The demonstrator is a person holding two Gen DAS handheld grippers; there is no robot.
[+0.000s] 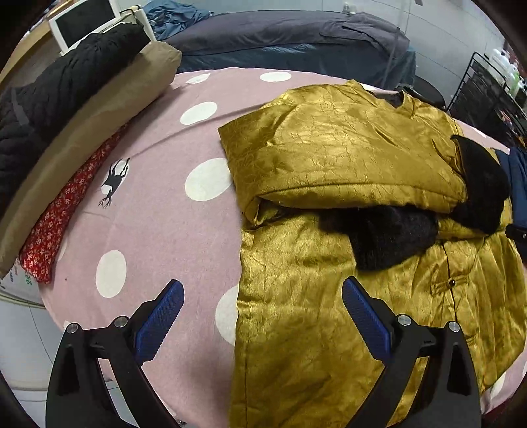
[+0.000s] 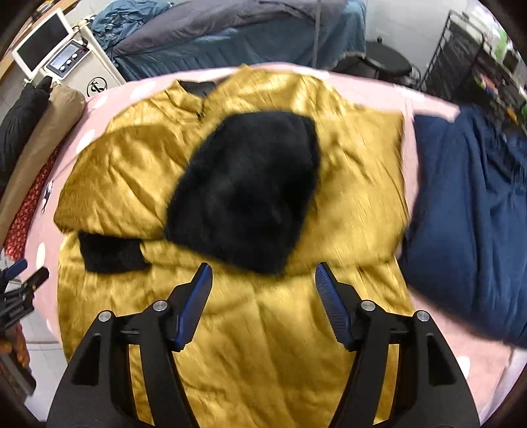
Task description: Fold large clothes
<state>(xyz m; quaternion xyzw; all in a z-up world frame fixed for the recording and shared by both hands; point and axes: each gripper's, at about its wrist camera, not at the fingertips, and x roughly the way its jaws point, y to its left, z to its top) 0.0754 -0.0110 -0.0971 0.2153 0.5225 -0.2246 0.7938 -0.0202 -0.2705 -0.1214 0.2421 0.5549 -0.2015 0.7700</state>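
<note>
A gold satin padded jacket [image 1: 329, 158] lies on the pink sheet with white dots [image 1: 158, 210]. Its left sleeve is folded across the body and ends in a black fur cuff [image 1: 388, 237]. My left gripper [image 1: 262, 283] hangs open above the jacket's left edge with nothing between its fingers. In the right wrist view the jacket [image 2: 263, 329] fills the middle, and a turned-over flap shows black fur lining [image 2: 243, 191] beside the cuff [image 2: 112, 252]. My right gripper [image 2: 263, 266] is open just above the jacket's front, below the fur patch, holding nothing. The left gripper [image 2: 19, 283] shows at the far left edge.
A navy garment [image 2: 467, 214] lies to the jacket's right. A tan pillow [image 1: 92, 131] under a black quilted garment [image 1: 59, 92] and a red flowered cloth [image 1: 59, 224] line the left side. Dark bedding [image 1: 296, 36], a white monitor [image 1: 85, 23] and a black wire rack [image 1: 487, 89] stand behind.
</note>
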